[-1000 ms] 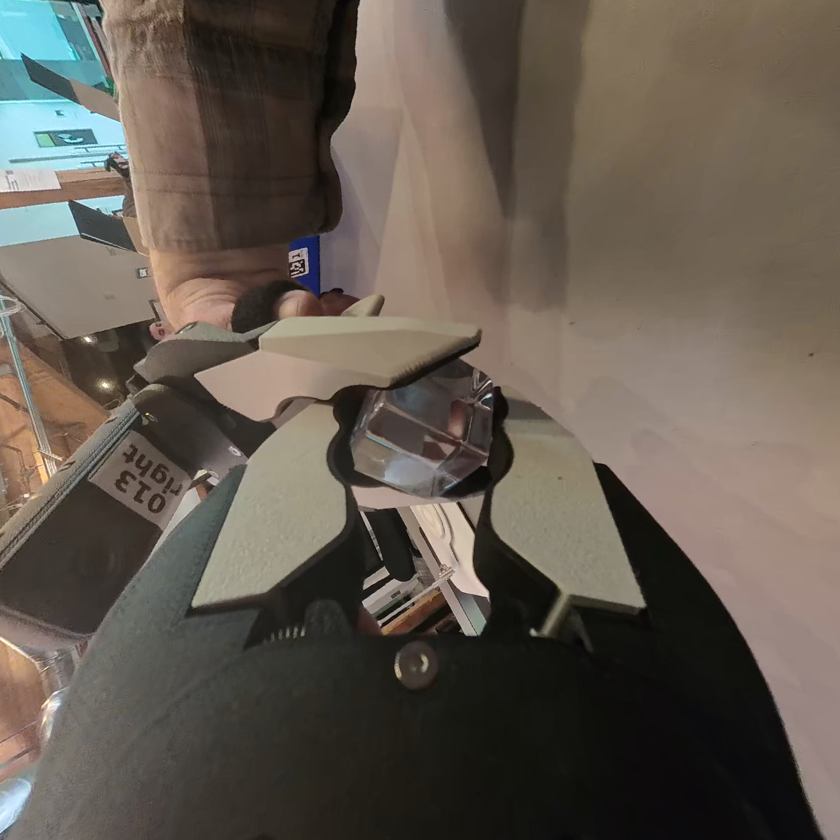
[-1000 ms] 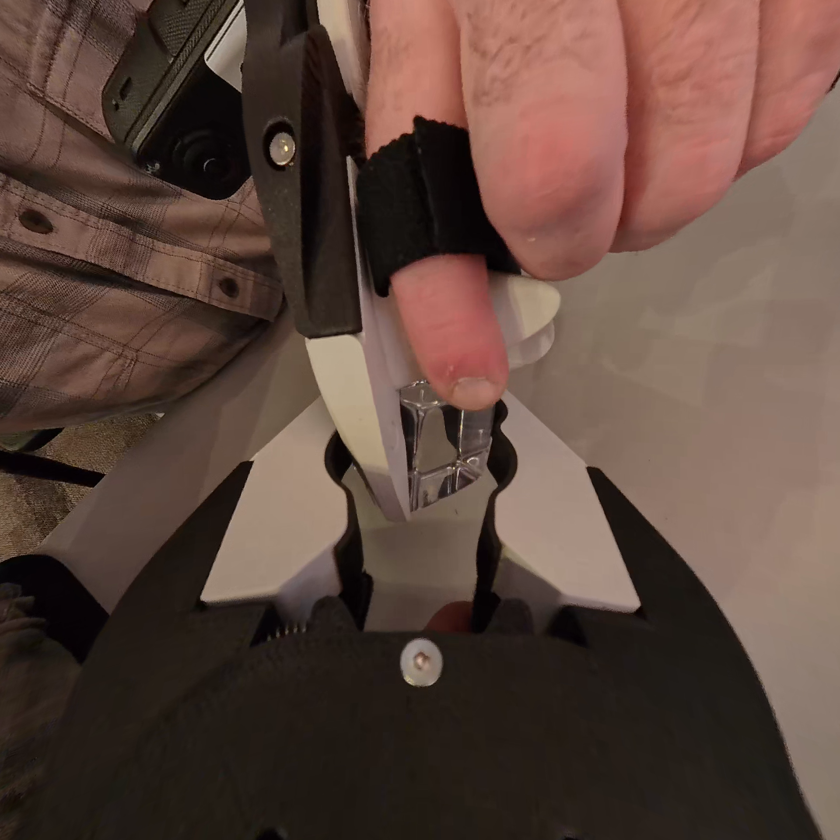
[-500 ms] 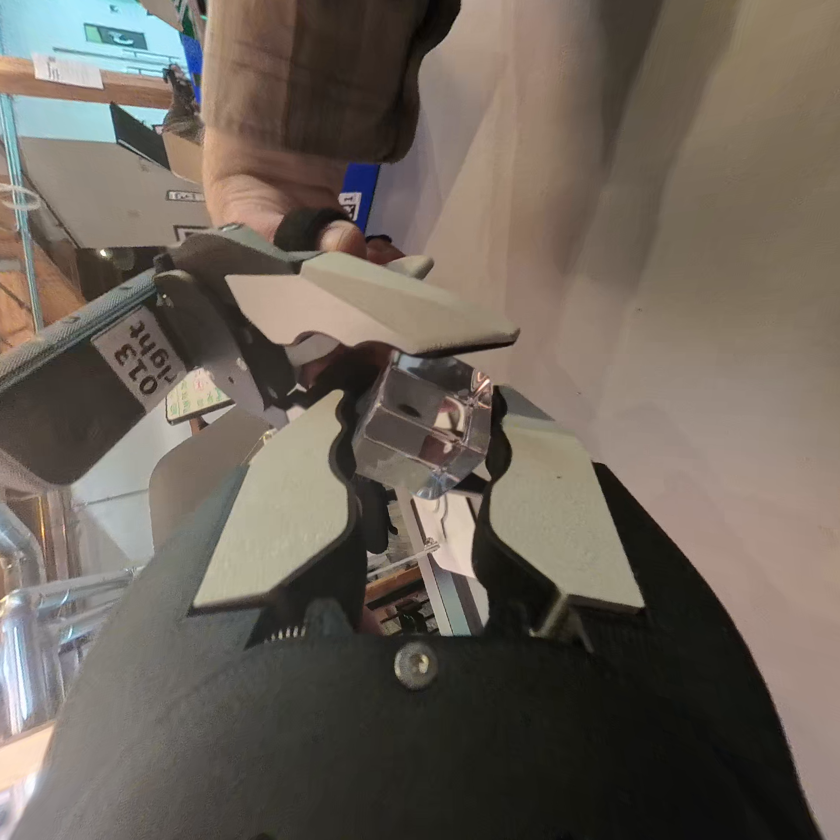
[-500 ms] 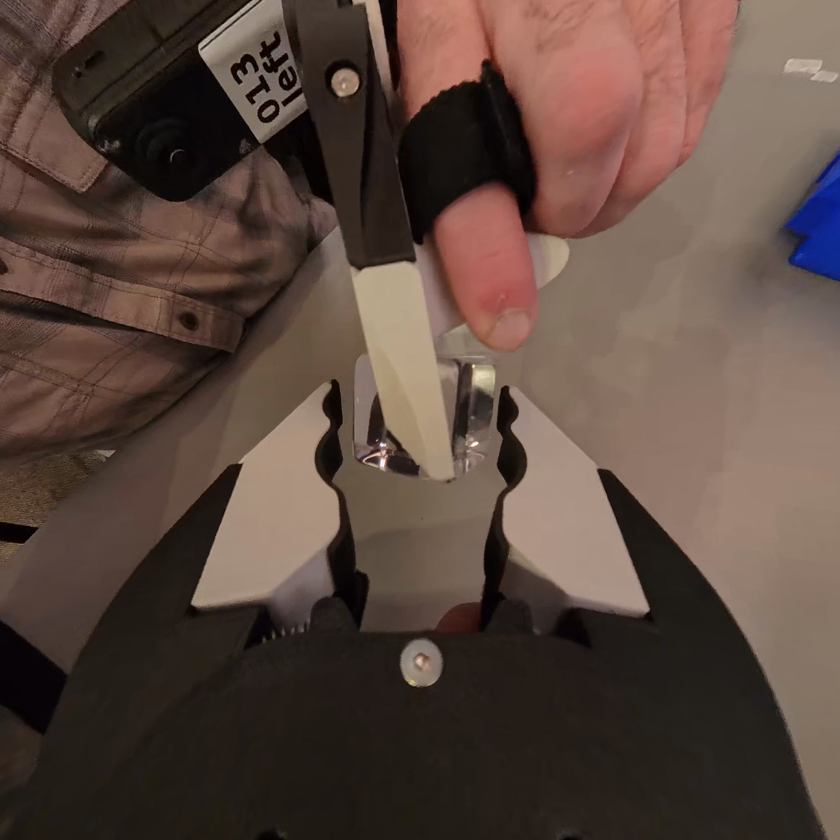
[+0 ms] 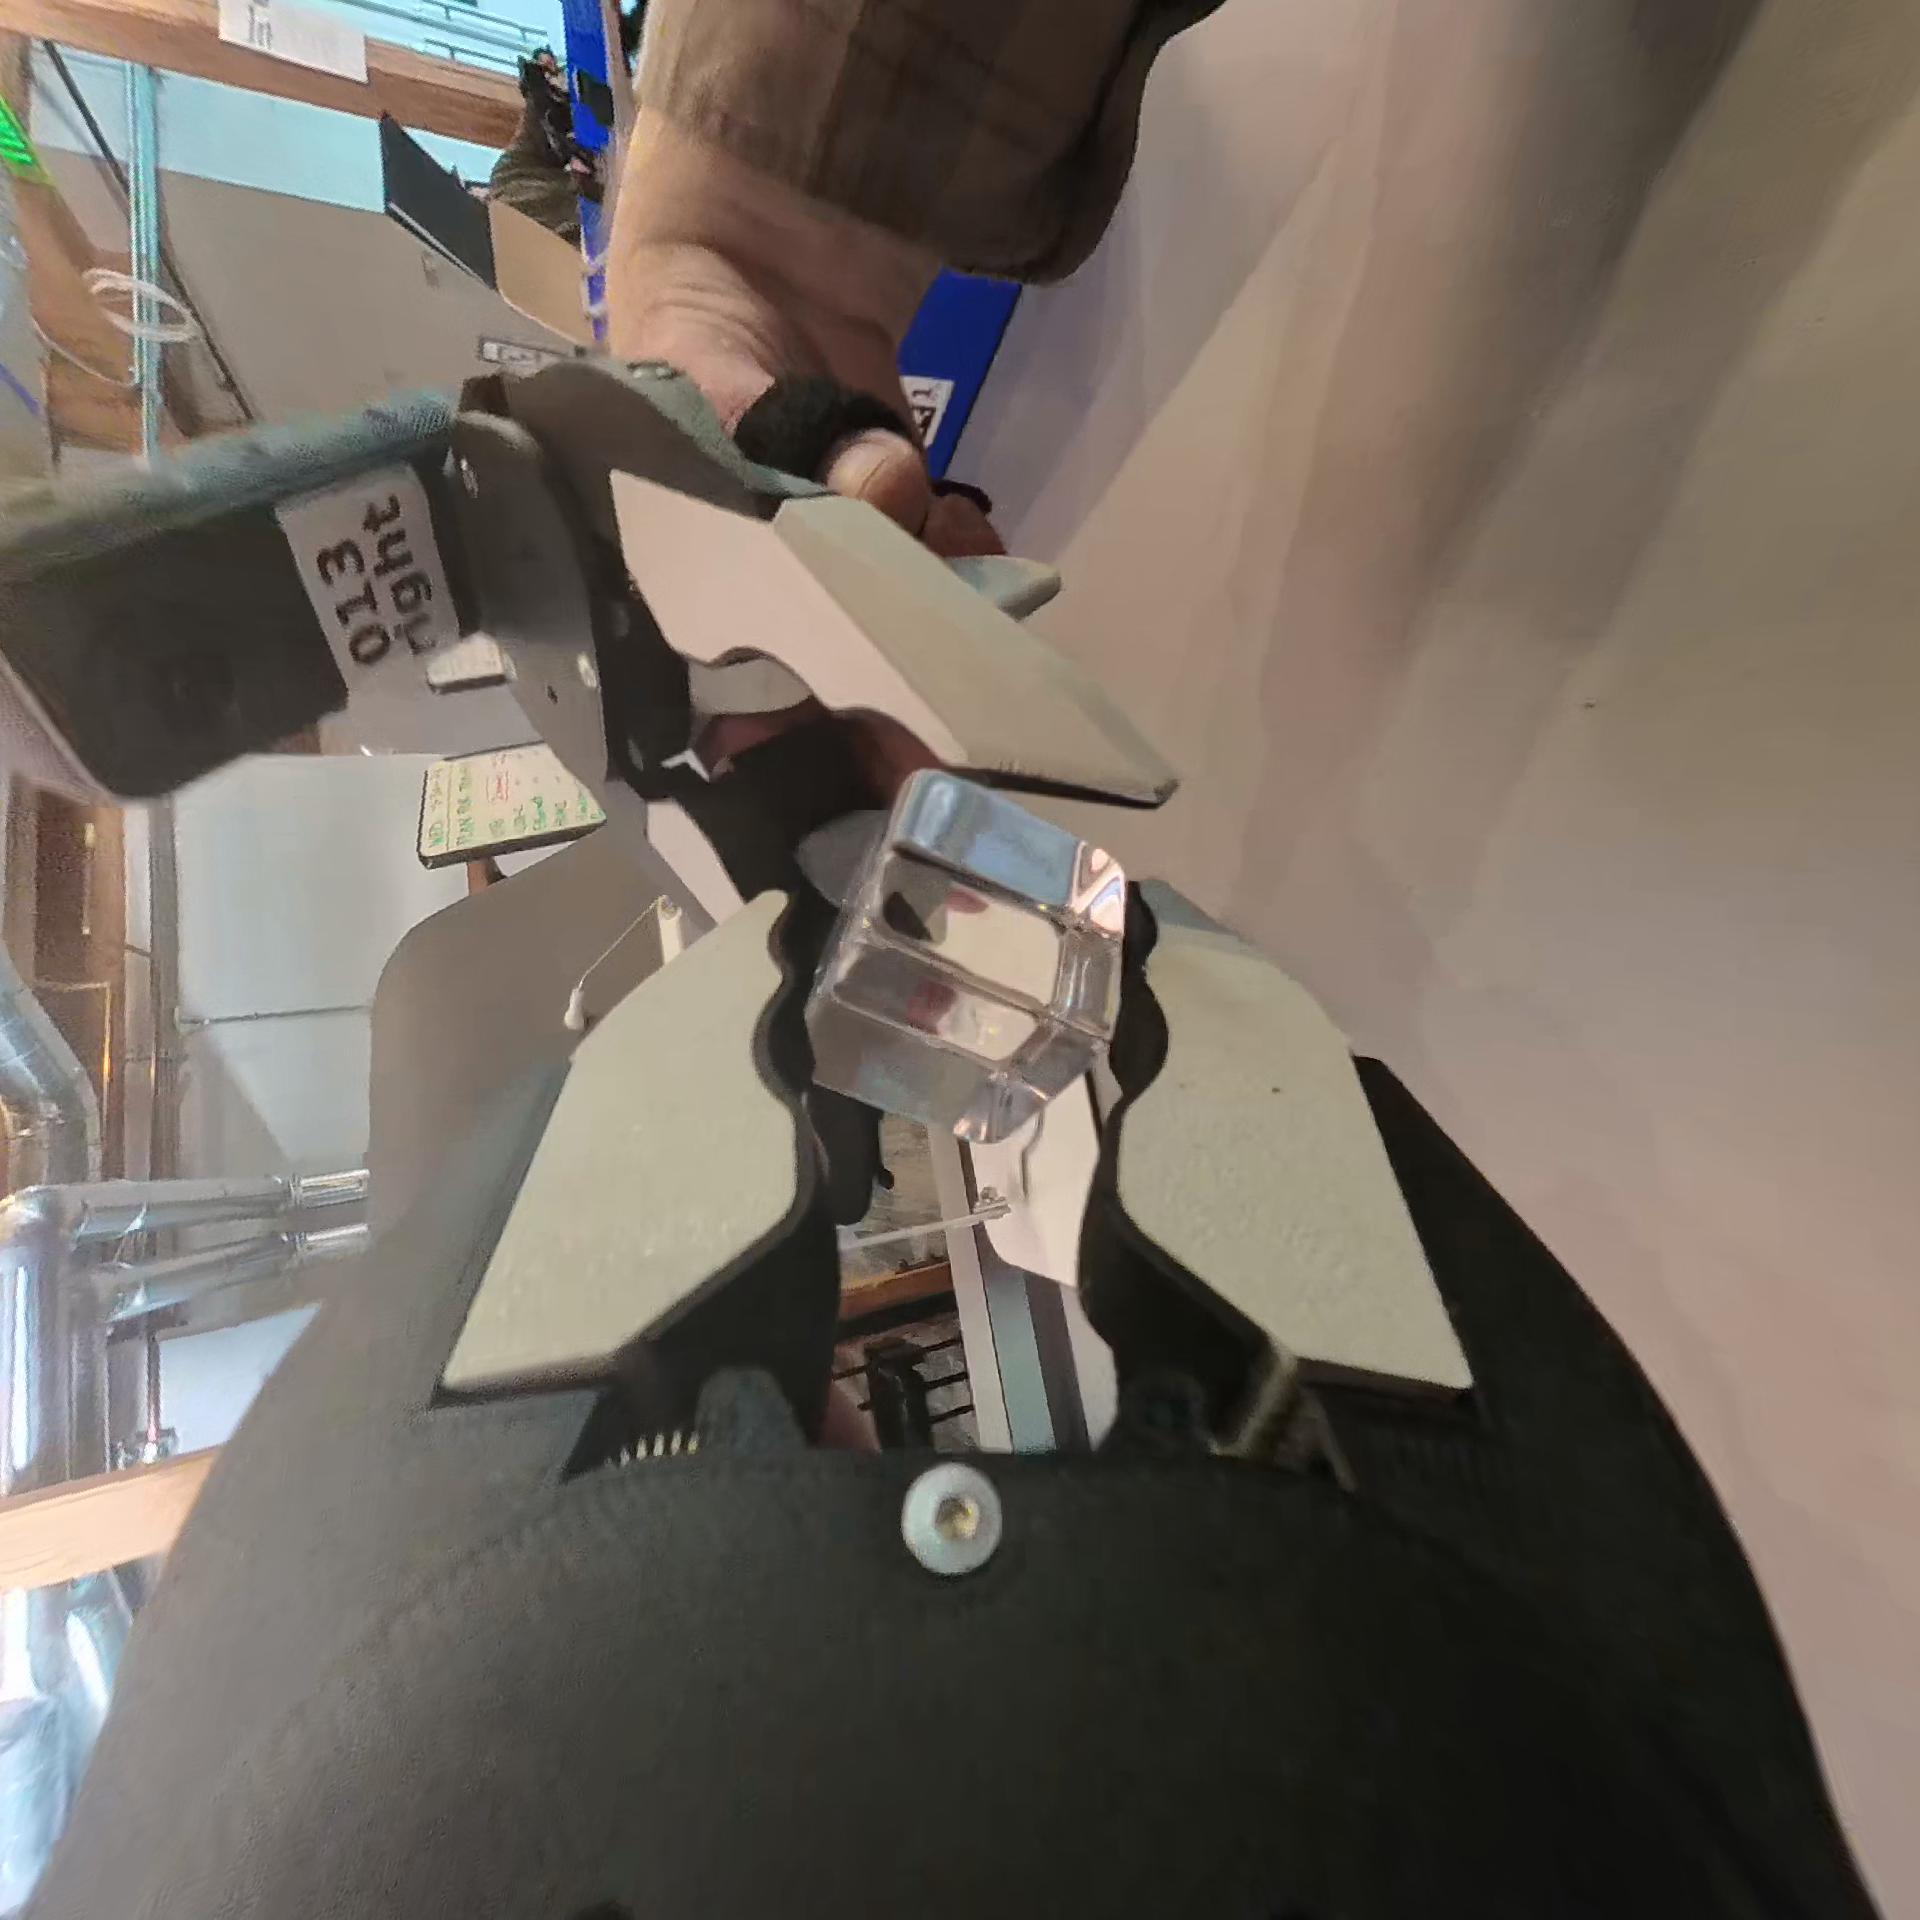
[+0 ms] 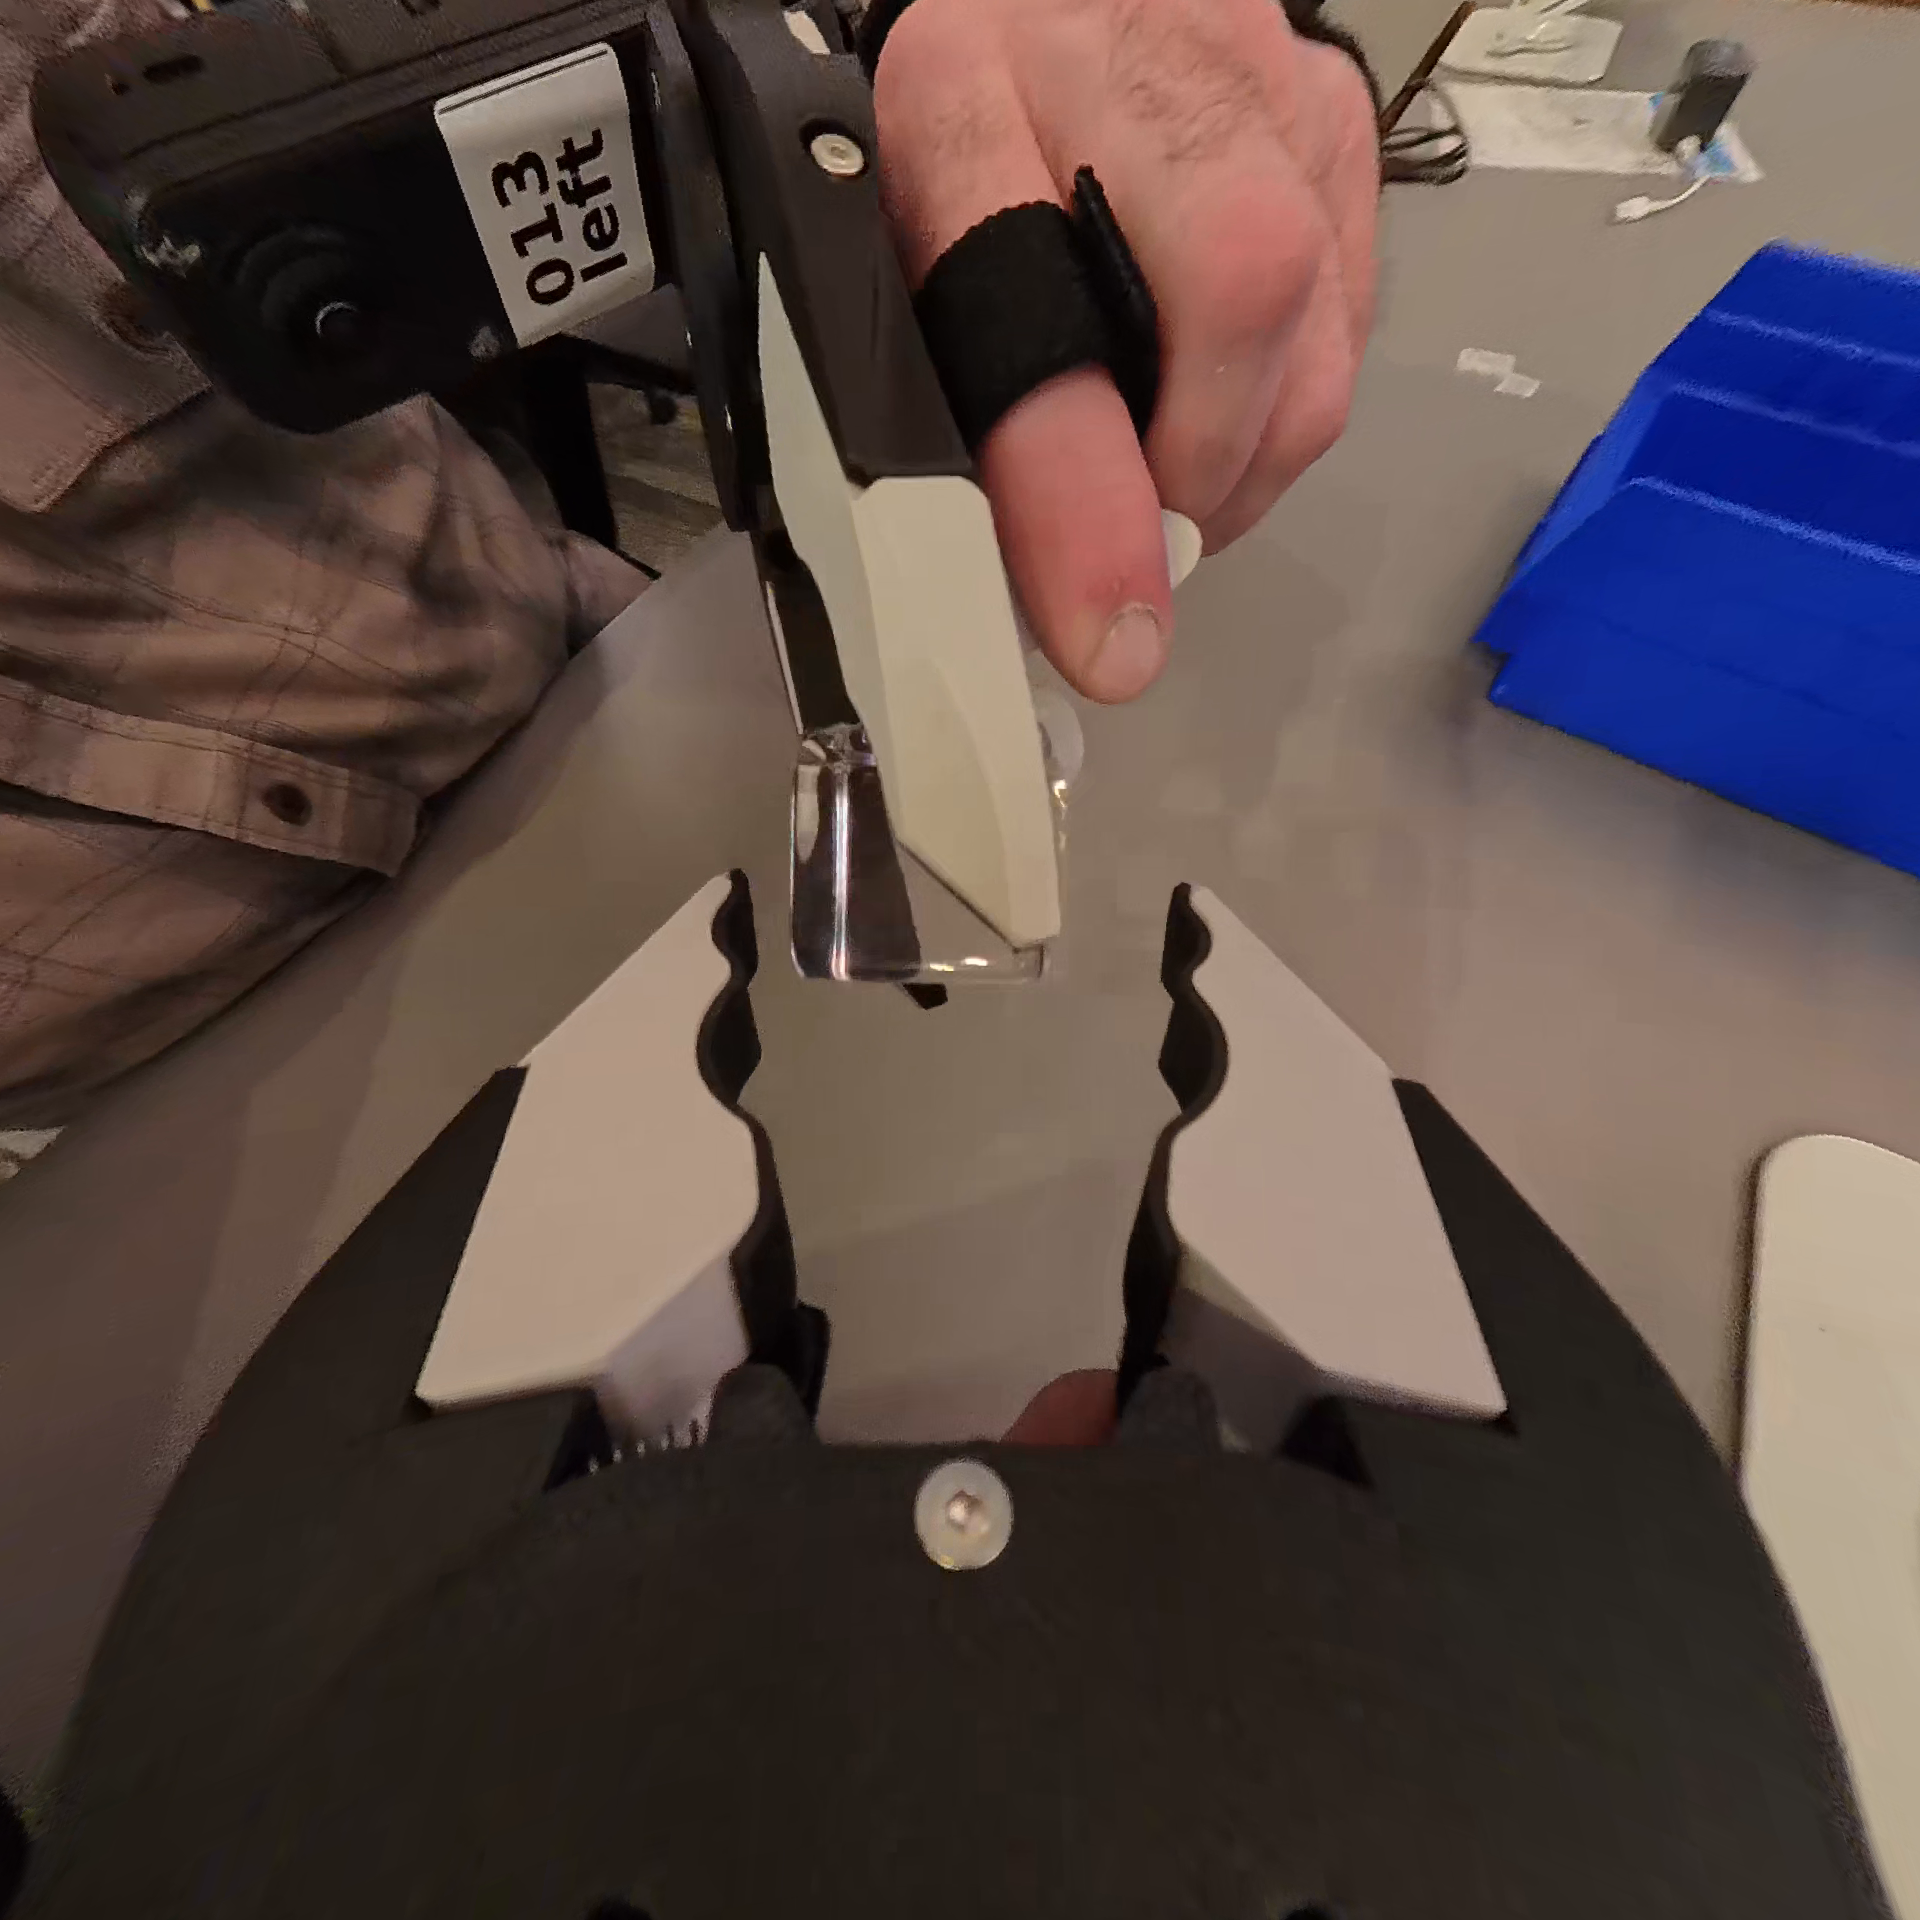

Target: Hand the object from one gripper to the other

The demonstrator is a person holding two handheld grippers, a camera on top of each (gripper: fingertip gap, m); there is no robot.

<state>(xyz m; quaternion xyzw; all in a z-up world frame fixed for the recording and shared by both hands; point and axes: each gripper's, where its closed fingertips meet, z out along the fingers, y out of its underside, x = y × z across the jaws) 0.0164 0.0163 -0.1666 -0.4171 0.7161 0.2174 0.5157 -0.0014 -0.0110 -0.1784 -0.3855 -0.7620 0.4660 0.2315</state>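
A clear plastic cube (image 5: pixel 966 997) sits pinched between the two fingers of my left gripper (image 5: pixel 961 935), which is shut on it. In the right wrist view the cube (image 6: pixel 842 883) hangs under the left gripper's cream finger (image 6: pixel 945 748), held by a hand with a black strap. My right gripper (image 6: pixel 956 904) is open. The cube's lower end lies just between its fingertips with a gap on each side. In the left wrist view the right gripper's upper finger (image 5: pixel 883 665) passes above the cube without touching it.
A grey table (image 6: pixel 1299 831) lies below. A blue bin (image 6: pixel 1714 582) stands at the right and the edge of a white tray (image 6: pixel 1839 1455) shows at the near right. A person's plaid shirt (image 6: pixel 208 675) is at the left. Small clutter (image 6: pixel 1558 114) lies at the far right. Left and right tips are no more than a few centimetres apart.
My right gripper has opened wider and drawn back from the cube, which it closely flanked a second ago. My left gripper has kept hold of the cube throughout.
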